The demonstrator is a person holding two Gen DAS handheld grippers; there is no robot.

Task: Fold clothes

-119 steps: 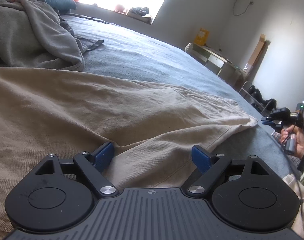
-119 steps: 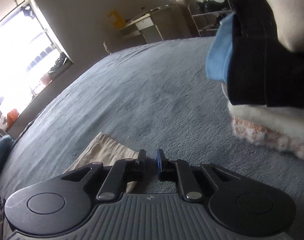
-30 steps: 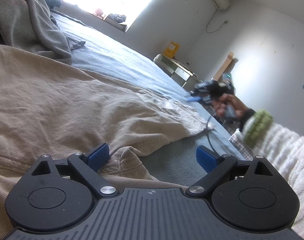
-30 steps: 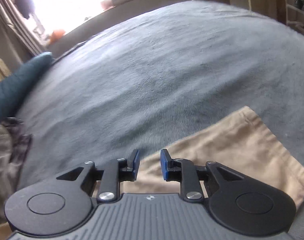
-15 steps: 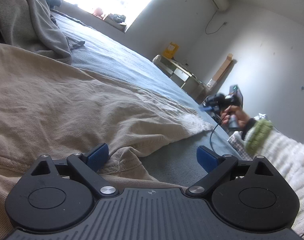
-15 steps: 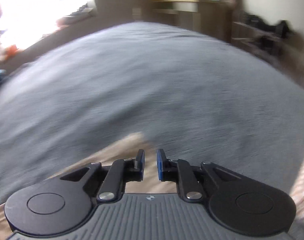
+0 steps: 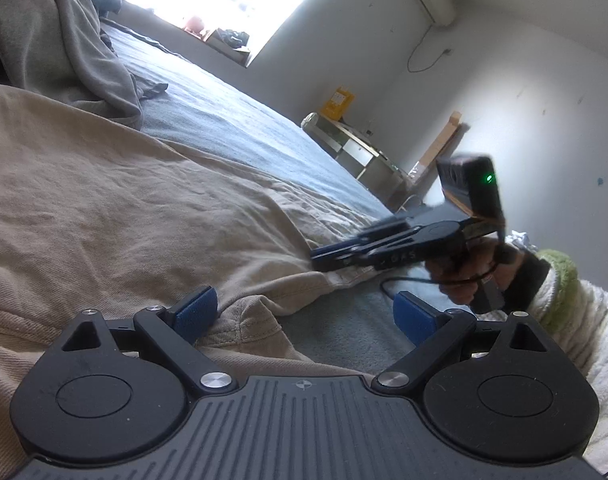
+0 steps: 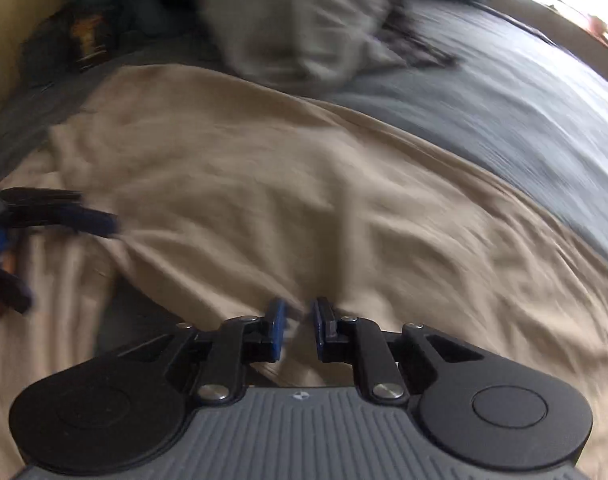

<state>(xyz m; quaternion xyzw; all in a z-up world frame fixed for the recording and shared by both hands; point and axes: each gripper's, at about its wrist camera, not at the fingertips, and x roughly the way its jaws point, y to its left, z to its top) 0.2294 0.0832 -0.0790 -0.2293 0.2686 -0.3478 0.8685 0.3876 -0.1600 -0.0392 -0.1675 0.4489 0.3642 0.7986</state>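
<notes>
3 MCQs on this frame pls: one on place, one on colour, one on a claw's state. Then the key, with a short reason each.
1. Where does the grey garment lie relative to the beige trousers?
A. Beyond them, farther up the bed
B. Folded beneath them
C. On the floor

2. What colour are the pads on the left claw?
A. Red
B. Blue
C. White

3. How do the left claw's jaws stand?
A. Clamped on the grey garment
B. Shut on nothing
C. Wide apart, gripping nothing

Key:
1 A: in both views the crumpled grey heap sits past the trousers on the blue-grey blanket.
2 B: both pads show blue in the left wrist view.
3 C: a broad gap separates the pads, with a bunched trouser edge lying by one pad only.
</notes>
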